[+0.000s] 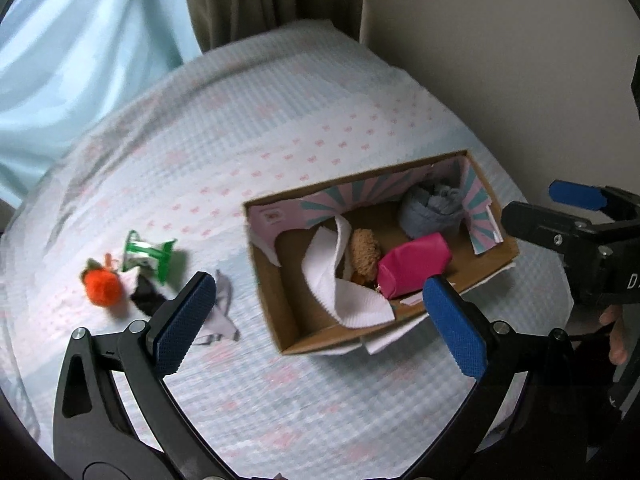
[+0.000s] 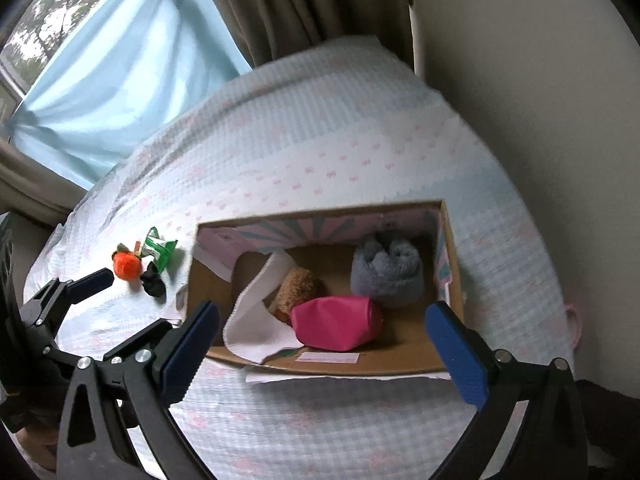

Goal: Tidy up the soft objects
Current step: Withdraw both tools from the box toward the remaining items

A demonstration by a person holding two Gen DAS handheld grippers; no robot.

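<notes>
A cardboard box (image 1: pixel 276 308) (image 2: pixel 400 360) sits on the bed. It holds a white cloth (image 1: pixel 332 280) (image 2: pixel 256 320), a brown plush (image 1: pixel 364 254) (image 2: pixel 296 286), a pink pouch (image 1: pixel 412 266) (image 2: pixel 336 320) and a rolled grey towel (image 1: pixel 430 210) (image 2: pixel 386 274). Left of the box lie an orange plush (image 1: pixel 102 286) (image 2: pixel 126 265), a green packet (image 1: pixel 146 256) (image 2: pixel 160 250), a black sock (image 1: pixel 146 298) (image 2: pixel 154 282) and a grey cloth (image 1: pixel 222 312). My left gripper (image 1: pixel 320 320) is open and empty above the box's near side. My right gripper (image 2: pixel 324 356) is open and empty over the box's front edge.
The bed has a pale quilted cover (image 1: pixel 280 128) with pink bows. A wall (image 1: pixel 520 60) runs along the right side. Blue and beige curtains (image 2: pixel 132 60) hang behind. The right gripper shows at the left view's right edge (image 1: pixel 568 220); the left gripper shows at the right view's left edge (image 2: pixel 64 292).
</notes>
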